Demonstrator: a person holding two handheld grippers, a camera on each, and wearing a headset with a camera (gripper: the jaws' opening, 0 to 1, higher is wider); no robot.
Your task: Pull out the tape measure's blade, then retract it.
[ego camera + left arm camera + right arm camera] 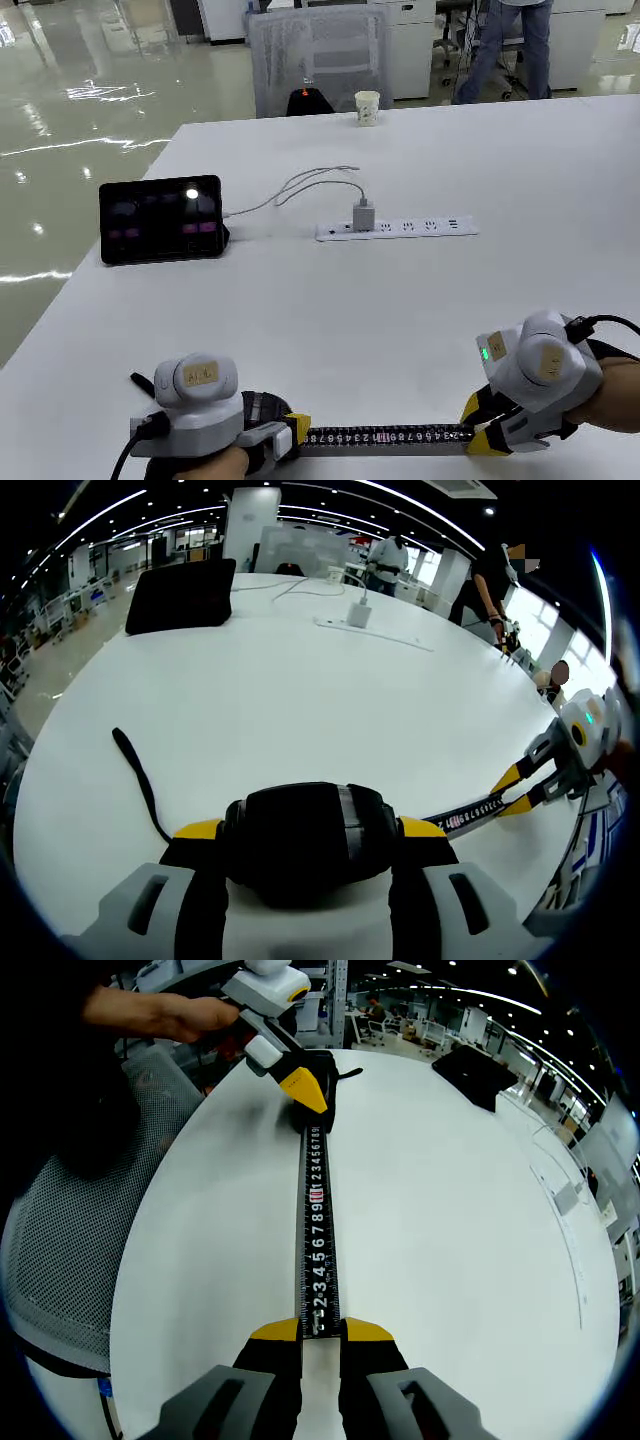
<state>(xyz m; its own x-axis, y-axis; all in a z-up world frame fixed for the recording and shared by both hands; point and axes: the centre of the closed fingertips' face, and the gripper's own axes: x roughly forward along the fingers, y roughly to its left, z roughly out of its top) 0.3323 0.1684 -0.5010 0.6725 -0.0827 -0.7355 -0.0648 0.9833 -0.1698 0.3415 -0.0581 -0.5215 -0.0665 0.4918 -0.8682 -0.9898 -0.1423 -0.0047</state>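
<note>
The left gripper [285, 437] is clamped on the tape measure's black case [300, 830], which sits squarely between its 2 yellow-tipped jaws, with the case's strap [135, 770] trailing off to that gripper's left over the white table [400, 320]. The right gripper [320, 1332] is pinched shut on the free end of the blade [316, 1220]. The blade runs straight ahead from its jaws to the case, and the low numbers of the scale lie nearest the right gripper's tips. The blade looks flat and taut, and it lies low over the table between the 2 tools. So the pull-out seems partly or fully done, and the retraction remains. The main risk, as I judge it, is the thin blade end slipping out of the right gripper's narrow pinch. The spring would then whip the blade back into the case and could jolt the case askew in the left jaws. Opening the right jaws all at once would do the same, so the right gripper would do better to travel toward the case with the blade in its grip. Twisting either tool off the blade's line could kink the blade or roll the case out of the clamp.
</note>
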